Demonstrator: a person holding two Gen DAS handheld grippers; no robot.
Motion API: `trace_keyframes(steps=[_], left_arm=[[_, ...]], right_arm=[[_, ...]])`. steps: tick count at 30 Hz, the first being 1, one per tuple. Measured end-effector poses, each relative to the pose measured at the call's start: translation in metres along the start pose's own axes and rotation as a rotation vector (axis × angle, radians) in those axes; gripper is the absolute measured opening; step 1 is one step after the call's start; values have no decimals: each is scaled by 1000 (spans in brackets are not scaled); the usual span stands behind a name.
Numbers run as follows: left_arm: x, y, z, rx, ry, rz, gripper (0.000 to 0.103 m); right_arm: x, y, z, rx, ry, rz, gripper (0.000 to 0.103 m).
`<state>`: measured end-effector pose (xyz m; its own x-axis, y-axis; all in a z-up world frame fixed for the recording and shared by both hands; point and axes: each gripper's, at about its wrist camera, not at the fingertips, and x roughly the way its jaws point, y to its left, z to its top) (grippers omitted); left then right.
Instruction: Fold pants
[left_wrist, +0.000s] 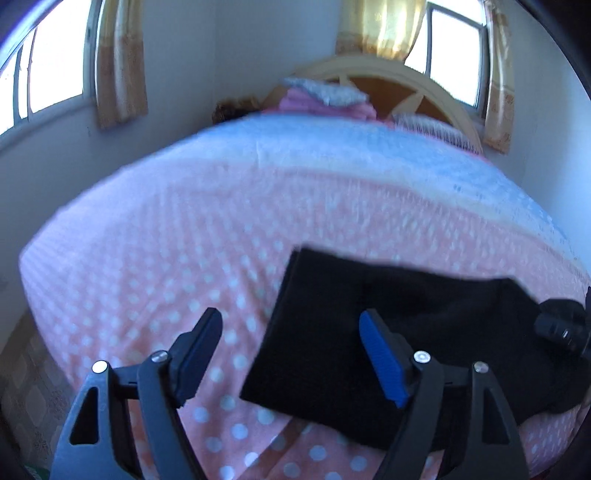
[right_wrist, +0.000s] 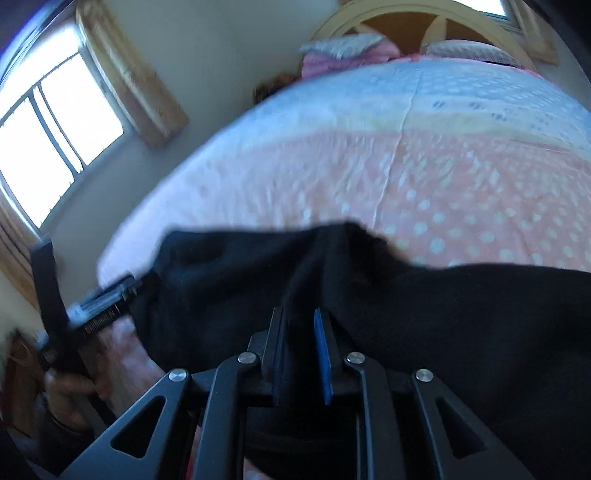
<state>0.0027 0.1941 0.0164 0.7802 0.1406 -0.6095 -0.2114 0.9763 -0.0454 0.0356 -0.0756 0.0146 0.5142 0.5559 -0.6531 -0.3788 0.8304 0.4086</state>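
Black pants lie partly folded on the pink dotted bedspread. In the left wrist view my left gripper stands open. Its blue-padded right finger hangs over the cloth and its left finger is over the bedspread, neither pressing on the pants. In the right wrist view my right gripper is shut on a raised ridge of the pants, which bunch up between its pads. The right gripper's body shows at the right edge of the left wrist view.
The left gripper's frame and the hand holding it show at the bed's left edge. Pillows and a wooden headboard are at the far end. Curtained windows flank the bed.
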Motion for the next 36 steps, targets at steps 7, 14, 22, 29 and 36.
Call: trace_keyframes(steps=[7,14,22,29,36], left_arm=[[4,-46,9,108,-50,-141,80],[45,-54,-13,29,53,-166,86],[50,-75,-18,160,71,-90,99],[49,-73,-19,155,64,-94,100],[50,-75,-19,156,67,-89,100]], right_arm=[[-111,-89,40,183,-331,-372,75],[-173,-251,55,491,-283,-662,75],[-151,-353,69,615,-26,-960,75],[-159,-357,60,632,7,-1034,28],[-253,-341,26,693,-271,-671,6]])
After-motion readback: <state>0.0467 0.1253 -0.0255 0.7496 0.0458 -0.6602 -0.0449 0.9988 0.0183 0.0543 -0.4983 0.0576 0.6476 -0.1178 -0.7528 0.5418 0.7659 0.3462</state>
